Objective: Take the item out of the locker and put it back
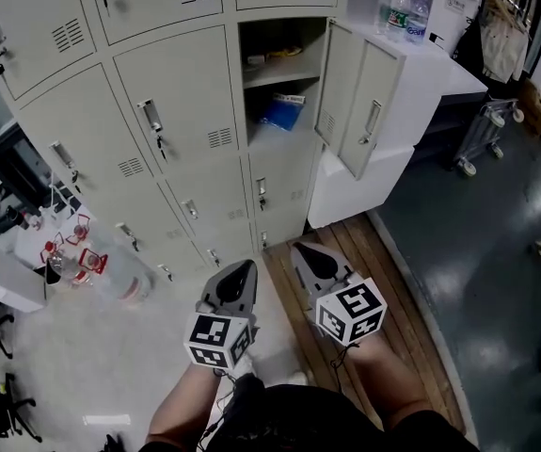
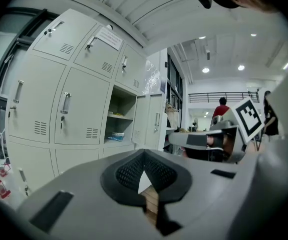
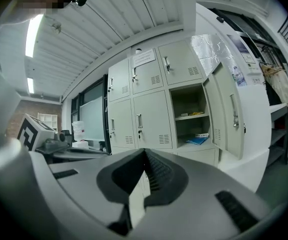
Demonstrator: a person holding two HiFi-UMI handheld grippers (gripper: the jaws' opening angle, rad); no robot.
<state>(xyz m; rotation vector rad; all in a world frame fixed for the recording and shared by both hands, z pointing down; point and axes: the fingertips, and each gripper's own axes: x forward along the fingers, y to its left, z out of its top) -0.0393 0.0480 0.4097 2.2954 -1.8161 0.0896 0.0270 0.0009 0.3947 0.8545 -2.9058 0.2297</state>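
Left gripper and right gripper, both closed and empty, point toward an open locker holding a blue packet.

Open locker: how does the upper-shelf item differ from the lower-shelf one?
Colour: the upper-shelf item is yellowish; the lower-shelf item is blue.
Size: the upper-shelf item looks thin and narrow; the lower-shelf item looks wider and bulkier.
Place: the upper-shelf item lies on the shelf board; the lower-shelf item lies on the compartment floor below it.
Shared: both lie flat inside the open locker.
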